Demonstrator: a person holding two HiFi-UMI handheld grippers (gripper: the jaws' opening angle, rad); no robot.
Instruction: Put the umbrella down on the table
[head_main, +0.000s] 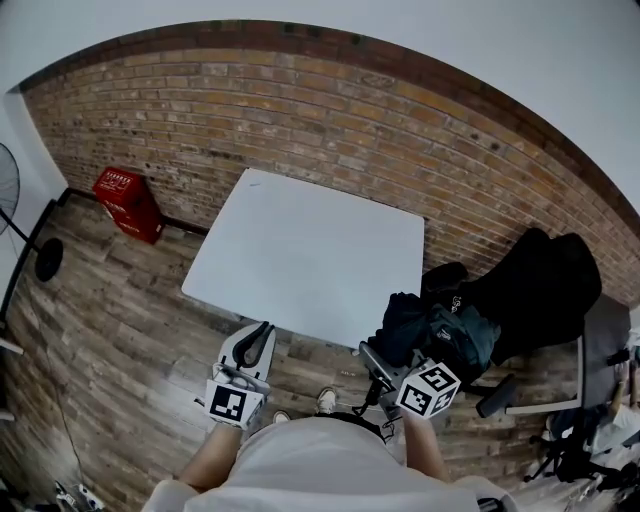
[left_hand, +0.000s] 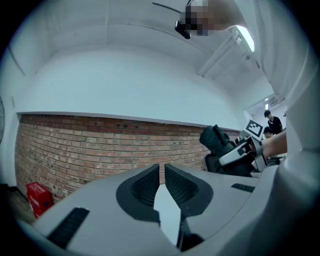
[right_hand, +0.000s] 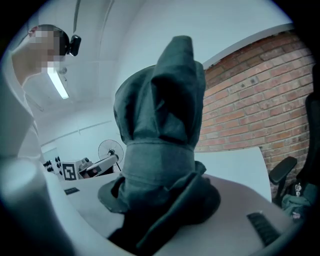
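From the head view, a white worktop stands before a brick wall, with a red crate on the wooden floor at far left. Both tools sit off the worktop's near edge. The left tool is near its middle, and the right tool is just off the near right corner, with the dark folded umbrella at its tip, clear of the worktop. In the left gripper view, the left tool has its jaws all but closed - only a slit, nothing in it - and the right tool shows at right. In the right gripper view, the right tool is clamped on the umbrella, whose bunched grey-green fabric rises upright from the jaws; the worktop lies behind at right, and a fan stands far left.
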